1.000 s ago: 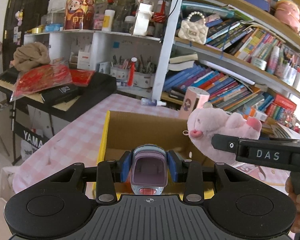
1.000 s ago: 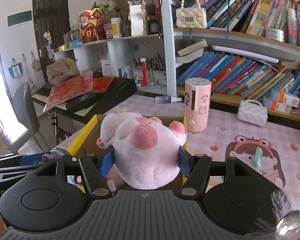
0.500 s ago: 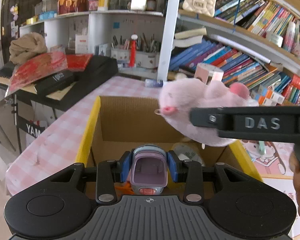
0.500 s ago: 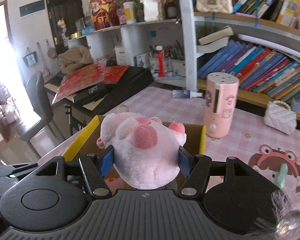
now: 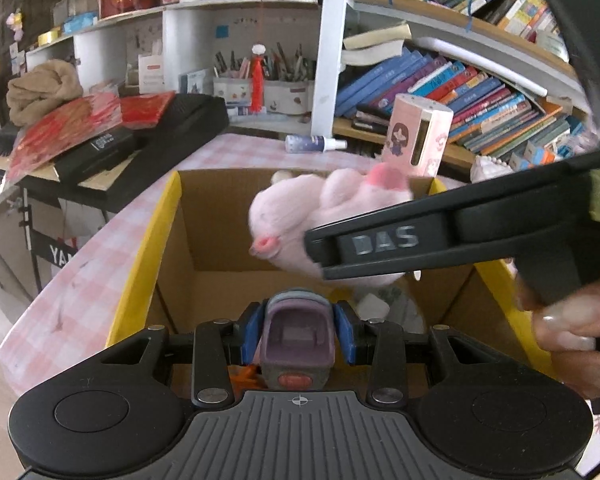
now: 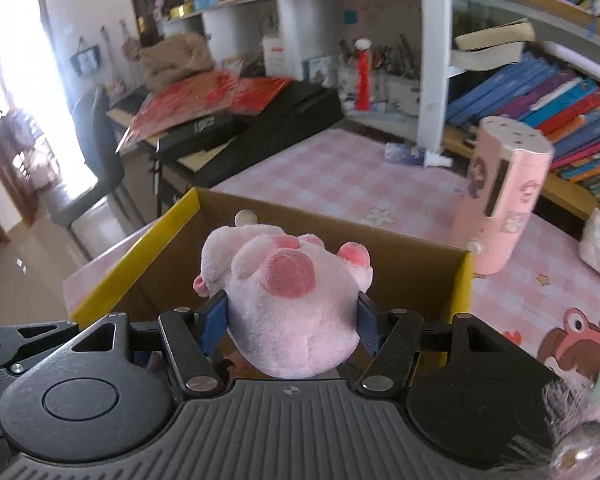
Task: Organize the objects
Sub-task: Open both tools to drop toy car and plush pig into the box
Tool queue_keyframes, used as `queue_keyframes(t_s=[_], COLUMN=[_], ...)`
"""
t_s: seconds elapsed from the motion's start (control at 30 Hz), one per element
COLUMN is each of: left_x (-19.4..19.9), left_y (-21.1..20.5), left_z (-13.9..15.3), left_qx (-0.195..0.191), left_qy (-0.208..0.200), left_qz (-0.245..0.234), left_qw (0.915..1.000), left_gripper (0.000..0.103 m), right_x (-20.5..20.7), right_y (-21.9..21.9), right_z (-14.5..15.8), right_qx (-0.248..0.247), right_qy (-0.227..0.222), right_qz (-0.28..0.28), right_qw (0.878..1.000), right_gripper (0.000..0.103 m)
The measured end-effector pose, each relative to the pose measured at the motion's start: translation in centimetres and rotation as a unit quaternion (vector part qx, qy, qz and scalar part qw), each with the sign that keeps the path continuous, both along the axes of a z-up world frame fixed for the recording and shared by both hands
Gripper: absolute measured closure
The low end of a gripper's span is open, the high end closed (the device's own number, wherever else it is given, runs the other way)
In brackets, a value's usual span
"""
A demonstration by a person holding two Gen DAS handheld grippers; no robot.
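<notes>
Step, as judged: drop both toys into cardboard box (image 5: 220,224). Lower till clear of rim, then release; keep grippers apart.

R gripper (image 6: 292,320) jaws clamped on pink plush pig (image 6: 288,296), soft, squashy, above box at 12 o'clock.

L gripper (image 5: 299,334) jaws narrow, gripping small purple-grey toy (image 5: 298,336), hard plastic, over box near edge, 6 o'clock.

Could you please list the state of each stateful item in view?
Cardboard box: open-topped, on the table.
Pink plush pig: clamped, above the box.
Purple toy: clamped, above the box.
Left hand-held gripper: shut on toy.
Right hand-held gripper: shut on pig.
</notes>
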State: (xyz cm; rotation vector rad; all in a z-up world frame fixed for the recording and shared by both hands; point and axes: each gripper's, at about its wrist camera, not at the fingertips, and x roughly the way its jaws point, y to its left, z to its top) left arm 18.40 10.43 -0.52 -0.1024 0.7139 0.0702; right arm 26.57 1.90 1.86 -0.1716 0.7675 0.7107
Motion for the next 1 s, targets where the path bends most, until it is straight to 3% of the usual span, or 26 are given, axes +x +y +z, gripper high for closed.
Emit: queue_keyframes(t_s=[0.27, 0.4, 0.5, 0.67, 1.0], left_x=[0.2, -0.2, -0.8, -1.8, -3.6], left_y=[0.7, 0.7, 1.0, 1.7, 2.1], left_z=[-0.7, -0.4, 0.0, 0.5, 1.9], left_qx=[-0.006, -0.001, 0.002, -0.002, -0.002], left_qy=[0.013, 0.002, -0.009, -0.017, -0.040], left_qz=[0.014, 0.016, 0.024, 0.037, 0.050], left_qw=[0.9998, 0.9999, 0.9997, 0.9992, 0.9980], left_gripper=[0.065, 0.063, 0.053, 0.052, 0.042], right_x=[1.7, 1.8, 2.0, 2.2, -0.5], right_y=[1.4, 2.4, 3.0, 3.0, 1.1], right_z=[-0.4, -0.5, -1.1, -1.7, 0.9], right_qx=[-0.012, -0.020, -0.031, -0.039, -0.008], right_qy=[0.022, 0.015, 0.020, 0.026, -0.022], right_qz=[0.008, 0.019, 0.021, 0.005, -0.015], right_qw=[1.000, 1.000, 0.999, 0.999, 1.000], right_gripper=[0.040, 0.048, 0.054, 0.055, 0.051])
